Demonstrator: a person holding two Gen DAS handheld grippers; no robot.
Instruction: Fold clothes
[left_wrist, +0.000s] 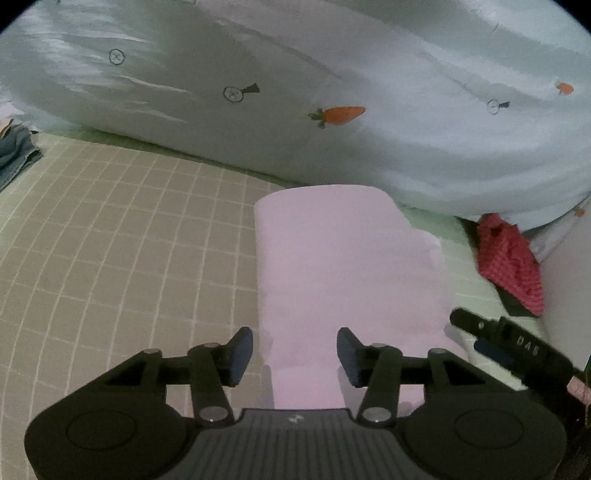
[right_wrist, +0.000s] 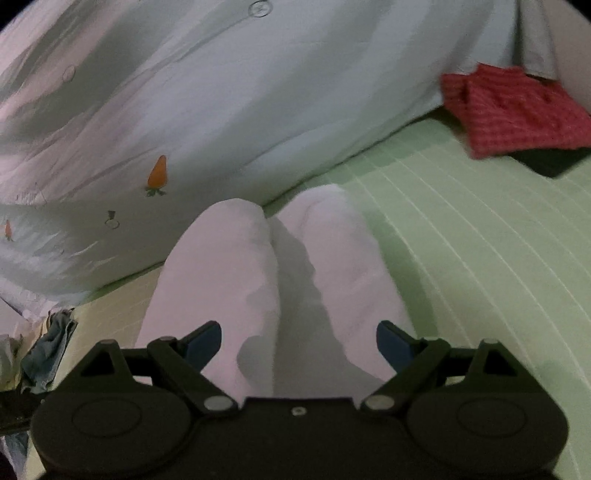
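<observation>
Now | left tongs (left_wrist: 294, 356) wide, right tongs (right_wrist: 298, 345) wide | pink folded garment (left_wrist: 343, 273) lies between both, ungripped

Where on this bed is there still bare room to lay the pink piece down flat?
Bare checked sheet lies left of the folded pink garment, bordered by the carrot-print duvet behind and a grey-blue garment at far left. To the right, the sheet is bare up to the red checked cloth. It is crowded along the duvet's edge.
</observation>
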